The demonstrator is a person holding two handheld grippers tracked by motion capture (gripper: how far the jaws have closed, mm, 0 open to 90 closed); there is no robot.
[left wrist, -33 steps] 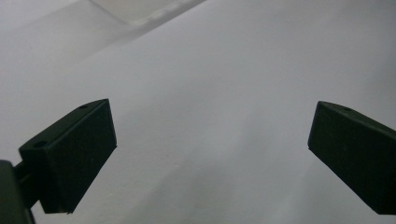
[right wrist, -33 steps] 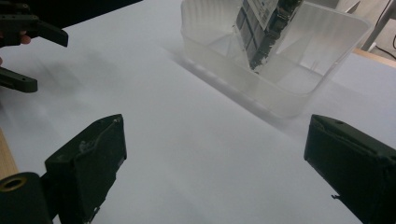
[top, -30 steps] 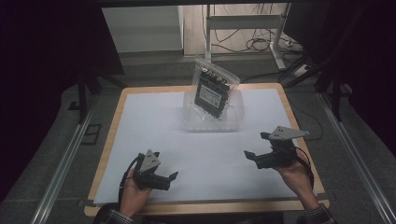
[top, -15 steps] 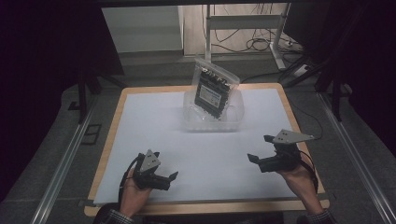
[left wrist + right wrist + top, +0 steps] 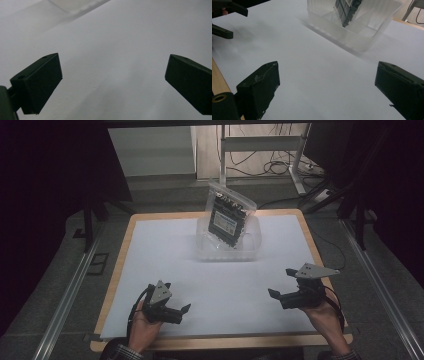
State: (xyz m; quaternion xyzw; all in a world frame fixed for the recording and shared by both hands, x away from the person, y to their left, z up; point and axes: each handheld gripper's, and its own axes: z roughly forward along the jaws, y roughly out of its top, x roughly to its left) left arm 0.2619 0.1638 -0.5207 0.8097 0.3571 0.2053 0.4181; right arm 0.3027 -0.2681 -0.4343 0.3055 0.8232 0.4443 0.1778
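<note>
A clear plastic tub point(image 5: 229, 251) stands on the white sheet at the back middle of the table. A clear bag with a dark flat item point(image 5: 229, 218) leans upright in it; the tub point(image 5: 359, 37) and the bag point(image 5: 345, 11) also appear at the top of the right gripper view. My left gripper point(image 5: 186, 311) rests low near the front left edge, open and empty, jaws wide apart over bare sheet point(image 5: 112, 75). My right gripper point(image 5: 281, 282) is held at the front right, open and empty, pointing left across the sheet. The left gripper point(image 5: 227, 20) shows at upper left in the right gripper view.
The white sheet point(image 5: 165, 250) covers a wooden tabletop with its rim point(image 5: 127, 240) showing around it. Metal rails point(image 5: 70, 295) run along both sides of the table. Cables point(image 5: 280, 167) lie on the floor behind it.
My right gripper has drifted slightly lower and toward the front edge. The left gripper, tub and bag have stayed put.
</note>
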